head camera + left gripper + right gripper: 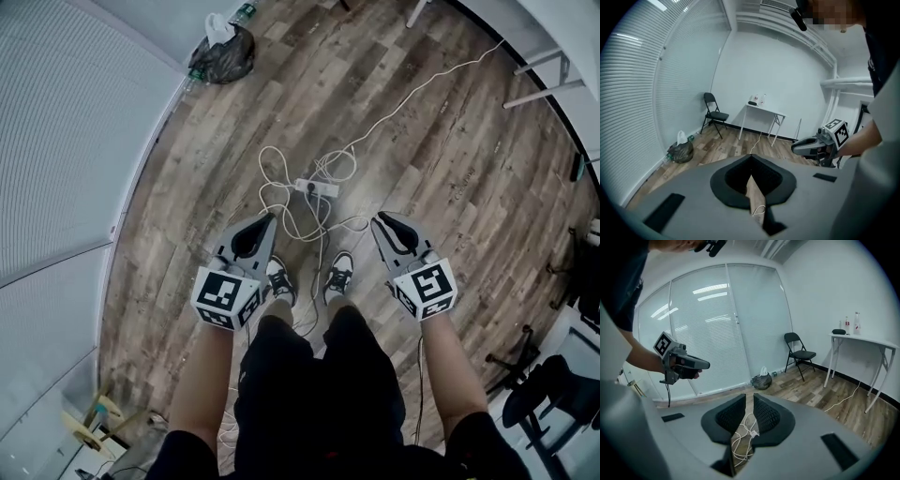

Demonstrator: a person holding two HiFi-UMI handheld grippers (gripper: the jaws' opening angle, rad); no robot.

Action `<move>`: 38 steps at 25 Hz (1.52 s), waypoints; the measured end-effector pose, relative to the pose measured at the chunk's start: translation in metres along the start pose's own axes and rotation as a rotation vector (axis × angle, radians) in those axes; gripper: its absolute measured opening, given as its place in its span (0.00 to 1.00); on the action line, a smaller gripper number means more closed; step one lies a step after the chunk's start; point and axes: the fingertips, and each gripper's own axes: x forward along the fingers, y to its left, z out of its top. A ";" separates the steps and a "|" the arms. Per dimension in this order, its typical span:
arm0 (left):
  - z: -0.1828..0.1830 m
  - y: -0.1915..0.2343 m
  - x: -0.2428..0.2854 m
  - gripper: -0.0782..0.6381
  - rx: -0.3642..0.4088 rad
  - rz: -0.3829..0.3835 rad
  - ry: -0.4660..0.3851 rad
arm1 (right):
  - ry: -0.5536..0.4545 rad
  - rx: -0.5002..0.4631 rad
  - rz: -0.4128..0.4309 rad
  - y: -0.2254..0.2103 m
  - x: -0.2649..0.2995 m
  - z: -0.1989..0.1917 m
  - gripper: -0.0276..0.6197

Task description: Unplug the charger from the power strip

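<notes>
Hanging over the wooden floor (450,169), the left gripper (270,217) and right gripper (377,219) both have their jaws closed, with nothing gripped; the power strip (317,187) lies mid-floor among loops of white cable (278,202), just ahead of both tips and well clear of the floor's edge by the blinds (56,141); a dark plug (309,186) sits in it, too small to make out further.

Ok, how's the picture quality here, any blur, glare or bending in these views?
Head view: strong fisheye, floor planks curve, power strip fairly sharp. Left gripper view: blinds bow, corners dark. Right gripper view: bright light reflections streak the blinds, edges bent too.
</notes>
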 end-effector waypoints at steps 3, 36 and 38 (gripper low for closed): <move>-0.042 0.012 0.041 0.13 0.047 -0.030 0.045 | 0.048 -0.020 0.014 -0.014 0.042 -0.048 0.11; -0.568 0.152 0.415 0.13 0.235 -0.472 0.446 | 0.349 -0.411 0.282 -0.093 0.412 -0.575 0.36; -0.576 0.154 0.423 0.13 0.245 -0.470 0.454 | 0.349 -0.432 0.280 -0.094 0.419 -0.582 0.36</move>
